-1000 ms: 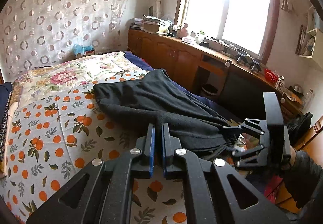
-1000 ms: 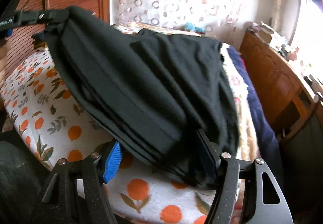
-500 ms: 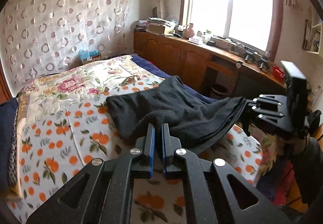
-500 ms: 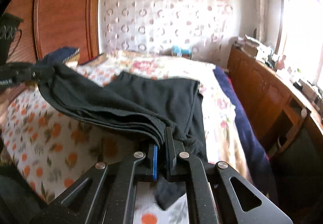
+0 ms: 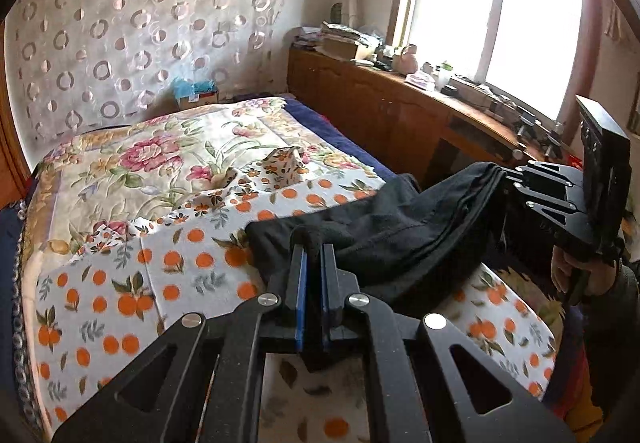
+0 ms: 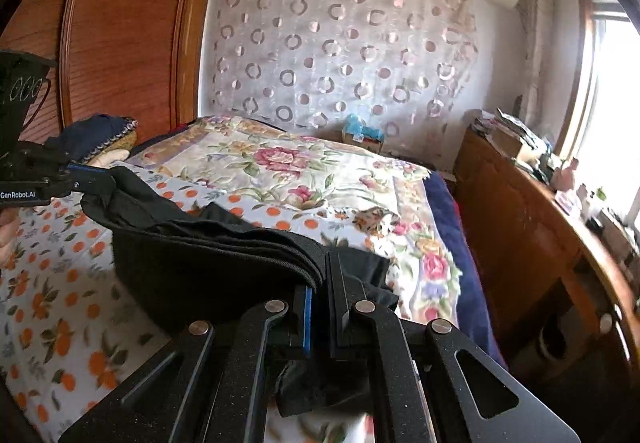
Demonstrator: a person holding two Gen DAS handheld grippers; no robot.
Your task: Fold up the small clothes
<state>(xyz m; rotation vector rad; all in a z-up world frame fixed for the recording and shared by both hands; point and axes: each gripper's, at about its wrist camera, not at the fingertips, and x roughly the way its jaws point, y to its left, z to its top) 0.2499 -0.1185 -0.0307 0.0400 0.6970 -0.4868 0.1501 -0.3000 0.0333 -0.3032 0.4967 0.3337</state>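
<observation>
A black garment [image 5: 400, 227] hangs stretched between my two grippers above the bed's near end. My left gripper [image 5: 313, 249] is shut on one end of its folded edge; it also shows at the left of the right wrist view [image 6: 86, 173]. My right gripper [image 6: 323, 263] is shut on the other end, where several cloth layers bunch, and shows at the right of the left wrist view [image 5: 506, 179]. The garment [image 6: 208, 259] sags in the middle and its lower part rests on the orange-print bedspread [image 5: 120, 283].
A floral quilt [image 6: 304, 171] covers the far half of the bed. A wooden cabinet [image 5: 400, 111] with clutter runs under the window on the right. A wooden wardrobe [image 6: 120, 35] stands on the left, with dark blue clothes [image 6: 96, 131] near it.
Both grippers have lifted and pulled back toward the bed's near end, dragging the black garment off the middle of the bed. The right gripper closed on it during the earlier frames.
</observation>
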